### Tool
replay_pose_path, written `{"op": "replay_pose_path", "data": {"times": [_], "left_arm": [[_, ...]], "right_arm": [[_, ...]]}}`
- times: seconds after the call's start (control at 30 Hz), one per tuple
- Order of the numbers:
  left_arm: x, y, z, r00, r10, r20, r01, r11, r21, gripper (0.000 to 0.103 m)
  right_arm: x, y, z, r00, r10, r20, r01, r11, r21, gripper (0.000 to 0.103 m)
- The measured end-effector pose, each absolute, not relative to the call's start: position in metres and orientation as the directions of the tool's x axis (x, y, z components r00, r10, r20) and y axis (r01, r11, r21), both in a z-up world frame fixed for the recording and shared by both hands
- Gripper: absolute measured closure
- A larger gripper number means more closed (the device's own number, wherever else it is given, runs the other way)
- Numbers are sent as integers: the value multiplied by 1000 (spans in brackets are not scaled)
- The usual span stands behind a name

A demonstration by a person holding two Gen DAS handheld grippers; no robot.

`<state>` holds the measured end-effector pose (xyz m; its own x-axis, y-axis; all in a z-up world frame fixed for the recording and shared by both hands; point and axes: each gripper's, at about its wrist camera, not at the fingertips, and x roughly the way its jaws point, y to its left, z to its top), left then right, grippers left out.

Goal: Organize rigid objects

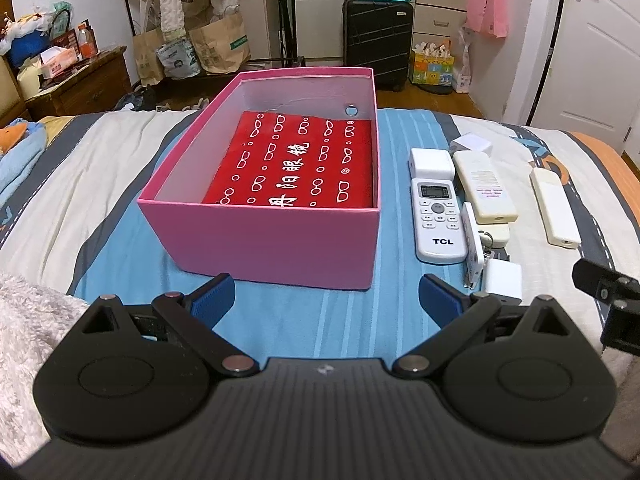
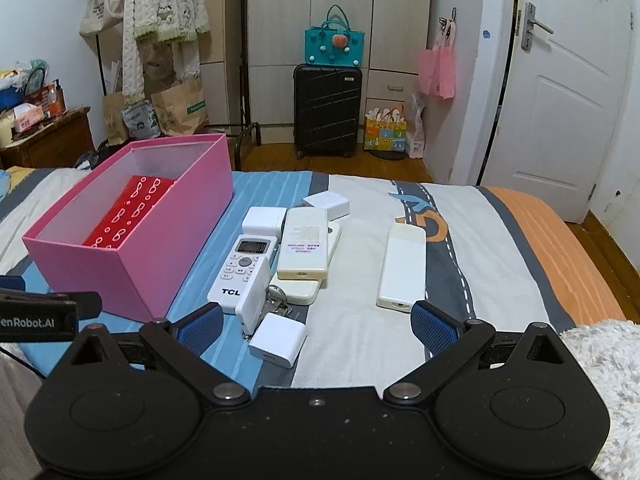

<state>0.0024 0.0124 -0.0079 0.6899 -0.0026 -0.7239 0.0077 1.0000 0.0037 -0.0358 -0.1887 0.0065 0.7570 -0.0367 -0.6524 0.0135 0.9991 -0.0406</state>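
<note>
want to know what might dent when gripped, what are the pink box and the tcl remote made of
Pink box: probably matte cardboard, with thin straight walls and a pale, unglossy inside. TCL remote: likely hard white plastic, smooth and slightly glossy, with moulded buttons and a small screen.

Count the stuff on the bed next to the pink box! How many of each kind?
Remotes: 5 (TCL remote, labelled cream remote, cream remote under it, lone remote, slim white remote)
White plug cubes: 3 (far cube, middle cube, near cube)
Key bunch: 1
Total: 9
</note>
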Motion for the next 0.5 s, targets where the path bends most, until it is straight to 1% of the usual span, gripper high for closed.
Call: {"op": "replay_pose_path", "data": {"times": [0.5], "left_arm": [[8, 18, -17, 666, -10, -746, -5, 1000, -18, 3]], "right_arm": [[-36, -182, 4, 750, -40, -660, 5, 998, -55, 2]]}}
